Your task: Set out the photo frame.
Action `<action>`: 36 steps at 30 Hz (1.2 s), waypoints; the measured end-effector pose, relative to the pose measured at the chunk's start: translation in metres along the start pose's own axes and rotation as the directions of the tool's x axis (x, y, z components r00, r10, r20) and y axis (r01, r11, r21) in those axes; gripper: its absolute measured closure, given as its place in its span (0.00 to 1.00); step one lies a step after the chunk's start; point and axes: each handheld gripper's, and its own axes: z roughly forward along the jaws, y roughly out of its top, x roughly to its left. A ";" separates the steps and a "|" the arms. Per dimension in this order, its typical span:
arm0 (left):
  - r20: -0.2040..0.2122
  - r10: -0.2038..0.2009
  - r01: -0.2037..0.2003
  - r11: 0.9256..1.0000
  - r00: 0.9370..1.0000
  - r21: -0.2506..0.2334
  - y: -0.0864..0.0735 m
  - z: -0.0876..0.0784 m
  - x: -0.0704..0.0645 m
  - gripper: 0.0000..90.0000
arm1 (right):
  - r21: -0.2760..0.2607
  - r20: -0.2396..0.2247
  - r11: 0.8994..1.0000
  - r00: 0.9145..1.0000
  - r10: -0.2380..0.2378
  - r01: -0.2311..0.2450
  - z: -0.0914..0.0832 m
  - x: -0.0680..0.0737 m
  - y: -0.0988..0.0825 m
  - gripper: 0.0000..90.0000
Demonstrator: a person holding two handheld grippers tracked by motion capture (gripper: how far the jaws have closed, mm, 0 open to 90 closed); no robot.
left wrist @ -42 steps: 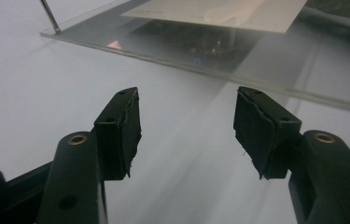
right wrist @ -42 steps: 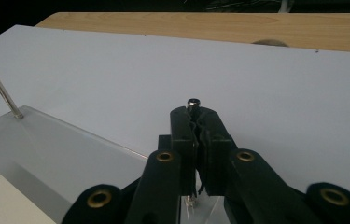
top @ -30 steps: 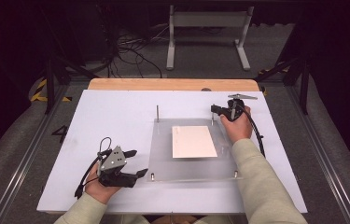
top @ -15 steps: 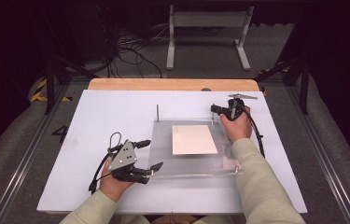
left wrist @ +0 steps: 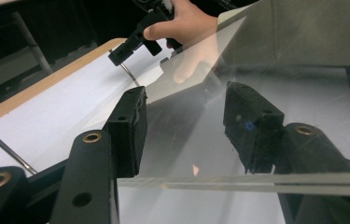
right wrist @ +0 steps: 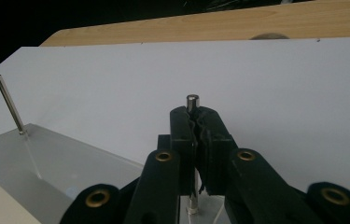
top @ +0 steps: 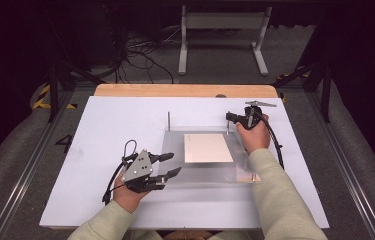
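A clear acrylic plate lies on the white board, with a cream card at its middle. Thin metal rods stand at its corners. My right gripper is shut on the far right rod, whose tip pokes out above the pads. My left gripper sits at the plate's near left corner. Its jaws have just been closing and still stand apart. In the left gripper view the plate's edge crosses between them, and one finger shows hazily through the plate. The pads do not press on it.
The far left rod stands free at the plate's corner. The white board lies on a wooden table whose edge shows at the back. Cables and a metal stand are on the floor beyond.
My left hand has moved right to the plate's near left corner, and its jaws have narrowed. My right gripper has stayed put on the rod.
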 end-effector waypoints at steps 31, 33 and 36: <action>-0.014 0.017 -0.017 0.998 1.000 0.054 0.010 -0.007 0.013 0.57 | -0.072 -0.062 0.968 0.967 -0.246 0.242 -0.118 0.030 -0.019 0.56; -0.012 0.017 -0.016 0.998 1.000 0.055 0.010 -0.007 0.013 0.57 | -0.092 -0.083 0.968 0.967 -0.242 0.234 -0.129 0.032 -0.021 0.54; -0.013 0.028 -0.027 0.998 1.000 0.062 0.011 -0.008 0.014 0.58 | -0.122 -0.093 0.963 0.963 -0.253 0.241 -0.143 0.036 -0.026 0.53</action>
